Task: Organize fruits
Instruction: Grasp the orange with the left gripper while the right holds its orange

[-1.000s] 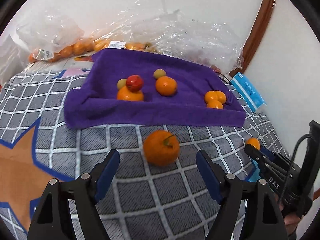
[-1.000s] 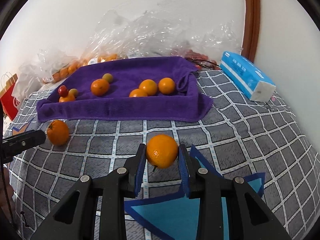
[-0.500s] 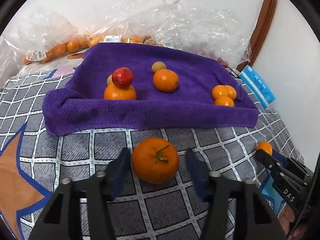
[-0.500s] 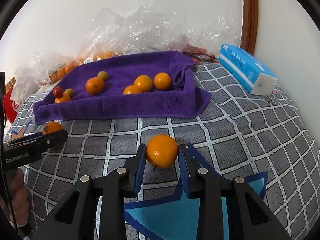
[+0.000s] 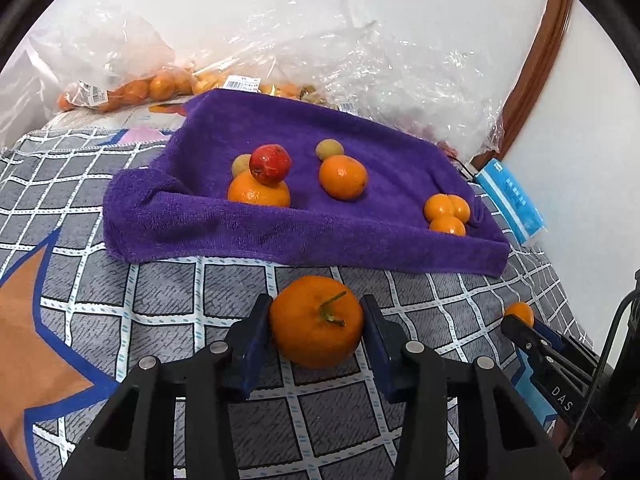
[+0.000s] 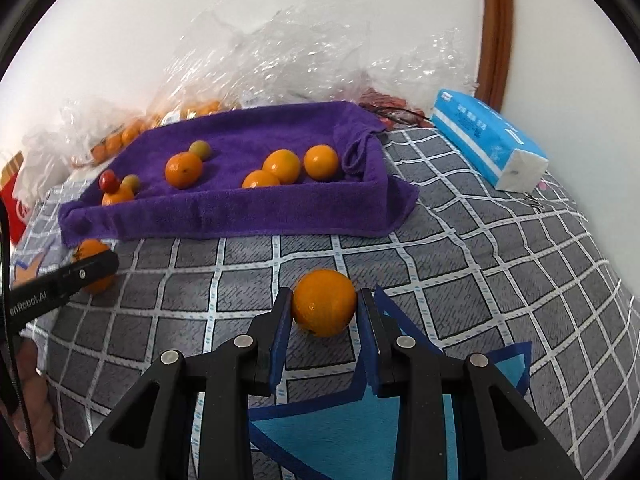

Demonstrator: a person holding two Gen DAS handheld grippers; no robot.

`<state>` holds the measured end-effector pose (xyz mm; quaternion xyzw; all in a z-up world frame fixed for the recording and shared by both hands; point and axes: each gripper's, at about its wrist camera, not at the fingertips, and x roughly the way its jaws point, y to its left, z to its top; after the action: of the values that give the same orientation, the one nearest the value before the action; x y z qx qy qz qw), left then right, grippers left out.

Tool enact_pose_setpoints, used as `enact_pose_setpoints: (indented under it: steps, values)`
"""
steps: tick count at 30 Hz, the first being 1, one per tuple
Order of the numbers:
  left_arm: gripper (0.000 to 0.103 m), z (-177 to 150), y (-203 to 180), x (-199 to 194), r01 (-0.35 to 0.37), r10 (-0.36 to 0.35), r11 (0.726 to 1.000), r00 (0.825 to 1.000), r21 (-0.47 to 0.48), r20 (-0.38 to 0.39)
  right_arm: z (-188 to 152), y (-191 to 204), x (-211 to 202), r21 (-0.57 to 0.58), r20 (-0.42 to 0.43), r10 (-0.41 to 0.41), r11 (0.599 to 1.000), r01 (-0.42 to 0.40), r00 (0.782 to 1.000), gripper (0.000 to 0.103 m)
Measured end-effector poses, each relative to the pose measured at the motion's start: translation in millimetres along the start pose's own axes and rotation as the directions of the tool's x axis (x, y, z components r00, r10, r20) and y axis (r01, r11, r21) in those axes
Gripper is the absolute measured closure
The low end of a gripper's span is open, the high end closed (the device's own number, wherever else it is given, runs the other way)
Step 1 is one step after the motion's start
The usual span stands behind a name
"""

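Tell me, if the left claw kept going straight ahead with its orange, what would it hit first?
Probably the near folded edge of the purple towel, directly beyond the left gripper and its stemmed orange. If raised, it might clear that edge; depth is unclear.

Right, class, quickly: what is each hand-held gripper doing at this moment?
Left hand-held gripper: closed on the stemmed orange.
Right hand-held gripper: closed on the smooth orange.

"DAS" — white letters on the right gripper, seen from the left wrist. "nRobot.AI" on the left gripper. Bag stickers — unreadable.
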<state>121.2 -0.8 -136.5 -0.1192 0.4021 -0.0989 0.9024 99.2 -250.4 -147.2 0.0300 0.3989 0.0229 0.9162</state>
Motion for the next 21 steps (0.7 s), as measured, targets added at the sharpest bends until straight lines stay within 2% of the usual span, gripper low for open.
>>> enact_pose_setpoints:
  steps: [7,21]
  values:
    - [0.061,0,-5,-8,-0.012,0.012,1.0,0.999,0.02,0.036,2,3,-3,0.056,-0.014,0.005,0.998,-0.004,1.0,0.071]
    - [0.061,-2,0,-17,-0.004,0.005,1.0,0.998,-0.004,0.069,21,9,-28,0.085,0.038,0.024,0.996,-0.028,0.999,0.071]
